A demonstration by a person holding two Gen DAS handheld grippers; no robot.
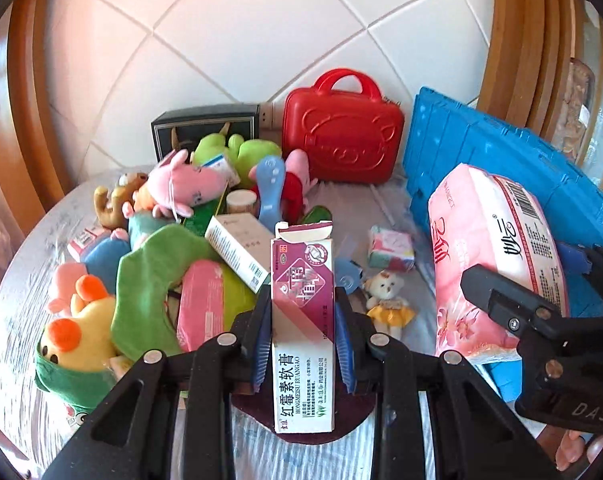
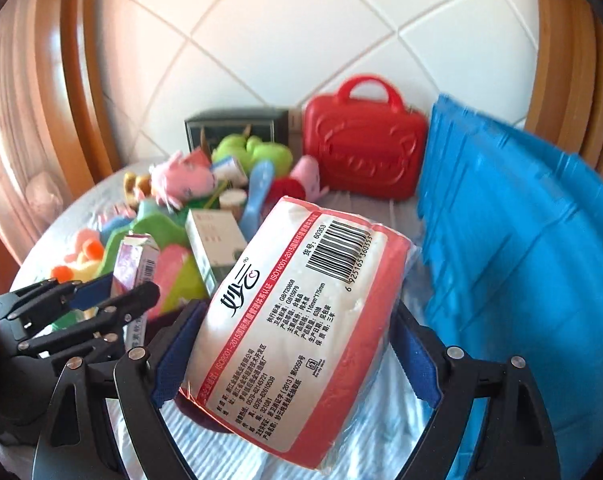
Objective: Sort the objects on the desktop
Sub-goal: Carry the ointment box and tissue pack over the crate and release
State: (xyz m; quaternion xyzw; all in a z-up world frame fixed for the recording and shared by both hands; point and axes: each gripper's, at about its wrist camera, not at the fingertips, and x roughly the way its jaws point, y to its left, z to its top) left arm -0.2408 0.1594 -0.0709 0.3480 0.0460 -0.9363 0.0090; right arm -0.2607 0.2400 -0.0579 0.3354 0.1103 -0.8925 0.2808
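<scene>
2 grippers: each closed on 1 item, both raised over the table
Left gripper: pads pinch an ointment box, upright, top flap open
Right gripper: clamps a tissue pack (barcode up), tilted
Crate: blue, just right of the pack
Toys: heaped at left, before a red case

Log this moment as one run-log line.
left gripper: shut on purple-white cardboard ointment box | right gripper: shut on pink plastic-wrapped tissue pack | blue plastic crate: right | both held above table
</scene>
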